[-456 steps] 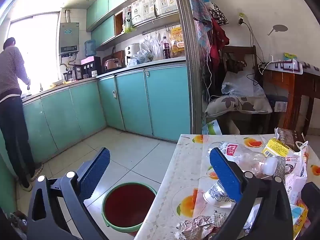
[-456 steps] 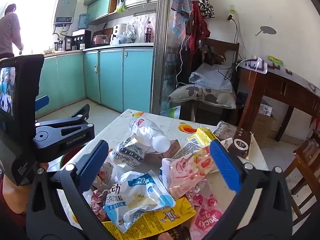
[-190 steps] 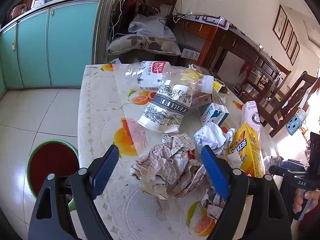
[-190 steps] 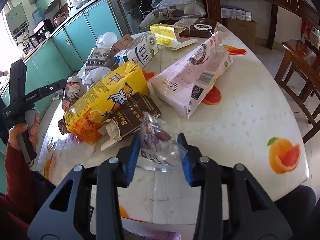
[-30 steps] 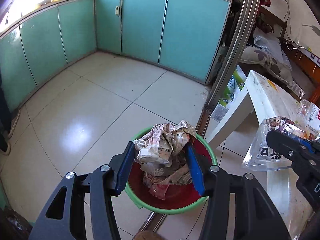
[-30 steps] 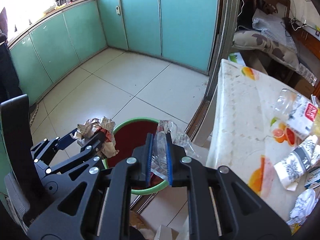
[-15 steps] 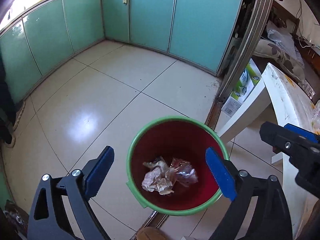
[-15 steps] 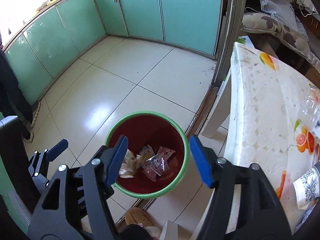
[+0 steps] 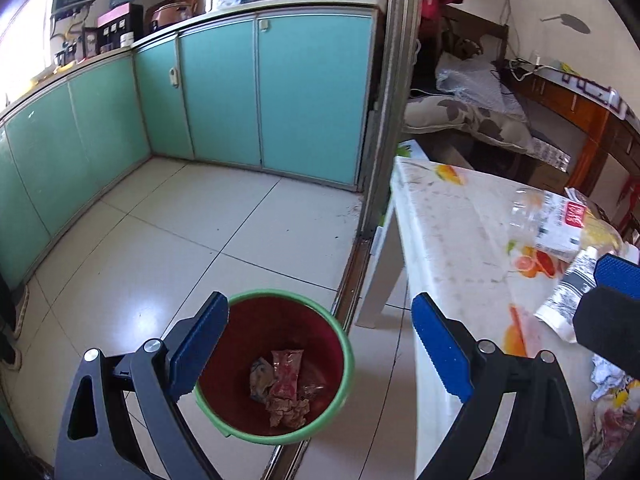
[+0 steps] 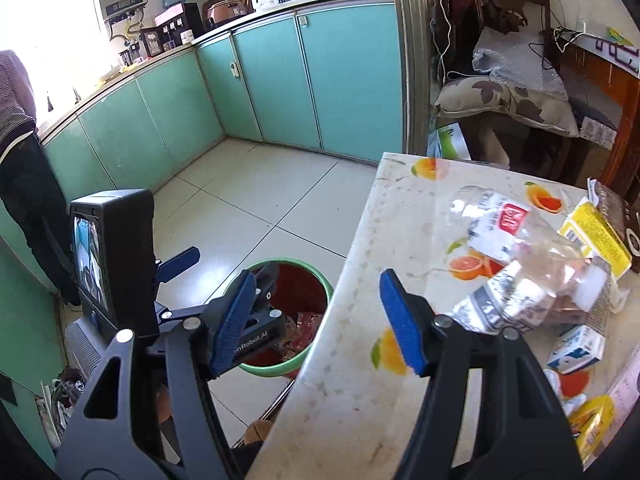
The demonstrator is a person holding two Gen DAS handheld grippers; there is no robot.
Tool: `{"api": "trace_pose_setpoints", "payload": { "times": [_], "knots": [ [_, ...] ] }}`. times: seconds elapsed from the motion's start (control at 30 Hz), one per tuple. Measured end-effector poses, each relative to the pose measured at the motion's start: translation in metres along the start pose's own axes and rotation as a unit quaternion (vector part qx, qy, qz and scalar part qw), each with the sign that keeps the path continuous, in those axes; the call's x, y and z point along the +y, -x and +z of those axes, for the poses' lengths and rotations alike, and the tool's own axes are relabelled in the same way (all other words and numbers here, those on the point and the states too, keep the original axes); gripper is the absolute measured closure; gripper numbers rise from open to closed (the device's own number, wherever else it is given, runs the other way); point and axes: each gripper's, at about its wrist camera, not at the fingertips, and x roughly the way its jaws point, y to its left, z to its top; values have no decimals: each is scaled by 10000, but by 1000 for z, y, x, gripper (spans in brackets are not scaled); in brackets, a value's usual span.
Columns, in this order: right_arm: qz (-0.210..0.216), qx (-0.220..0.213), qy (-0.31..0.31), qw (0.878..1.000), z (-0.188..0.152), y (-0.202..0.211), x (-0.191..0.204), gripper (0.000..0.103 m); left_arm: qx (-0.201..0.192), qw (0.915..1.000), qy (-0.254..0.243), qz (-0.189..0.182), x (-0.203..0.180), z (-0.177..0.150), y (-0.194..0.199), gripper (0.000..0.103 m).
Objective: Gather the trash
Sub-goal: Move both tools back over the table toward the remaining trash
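While both hand-held grippers (image 9: 320, 340) (image 10: 316, 312) gape empty | bin (image 9: 340, 328) beside table (image 9: 440, 240), possibly touching.

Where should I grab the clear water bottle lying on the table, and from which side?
Take the clear water bottle across its labelled middle, coming down from above with the right gripper, whose jaws are open and empty. It lies on its side on the table, its far end resting among cartons, so the round body is the exposed part. It looks thin and may crumple; close gently.
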Motion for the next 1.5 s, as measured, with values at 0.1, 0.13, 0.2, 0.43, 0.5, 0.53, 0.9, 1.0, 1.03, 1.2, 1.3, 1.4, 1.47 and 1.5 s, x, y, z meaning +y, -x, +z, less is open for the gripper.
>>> {"api": "trace_pose_setpoints", "payload": {
  "times": [0.1, 0.13, 0.2, 0.43, 0.5, 0.53, 0.9, 1.0, 1.03, 1.2, 1.3, 1.4, 1.47, 1.5],
  "knots": [
    [-73, -12, 26, 10000, -8, 20, -21, 40, -135, 9995, -237, -132, -25, -3, 11, 12],
    [-94, 7, 40, 9999, -10, 23, -27, 39, -135, 9993, -291, -195, -32, -5, 13, 11],
    [-127, 8, 41, 9999, -17, 33, -36, 38, -48, 9986, -341, -413, -44, -10, 15, 11],
    [-209, -16, 27, 9998, -32, 47, -49, 38, 165, 9975, -481, -486, -67, -25, 10, 11],
    [-280, -25, 117, 9995, -33, 48, -47, 37, 69, 9983, -531, -224, -67, -23, 12, 11],
    [-300, -27, 146, 9994, -34, 48, -45, 37, -33, 9983, -572, -60, -65, -24, 15, 11],
    [-592, -155, 269, 9978, -41, 48, -43, 36, -164, 9959, -888, -2, -81, -30, 35, 11],
    [-658, -202, 269, 9973, -41, 50, -50, 35, -155, 9959, -885, -68, -88, -28, 39, 11],
    [-683, -227, 277, 9970, -40, 50, -53, 35, -131, 9961, -871, -98, -91, -26, 39, 11],
    [-727, -461, 129, 9962, -32, 62, -83, 34, -163, 9949, -904, -417, -112, -8, 42, 11],
    [-1087, -545, 125, 9925, -24, 76, -115, 25, 24, 9955, -747, -589, -125, 0, 38, 11],
    [-1507, -527, -170, 9870, -21, 90, -156, 24, 246, 9964, -481, -655, -139, -1, 36, 11],
    [-1541, -455, -427, 9861, -30, 95, -177, 24, 222, 9959, -324, -811, -150, -6, 43, 11],
    [-1494, -449, -532, 9863, -35, 97, -185, 24, 180, 9951, -348, -904, -156, -9, 47, 11]
  ]
}}
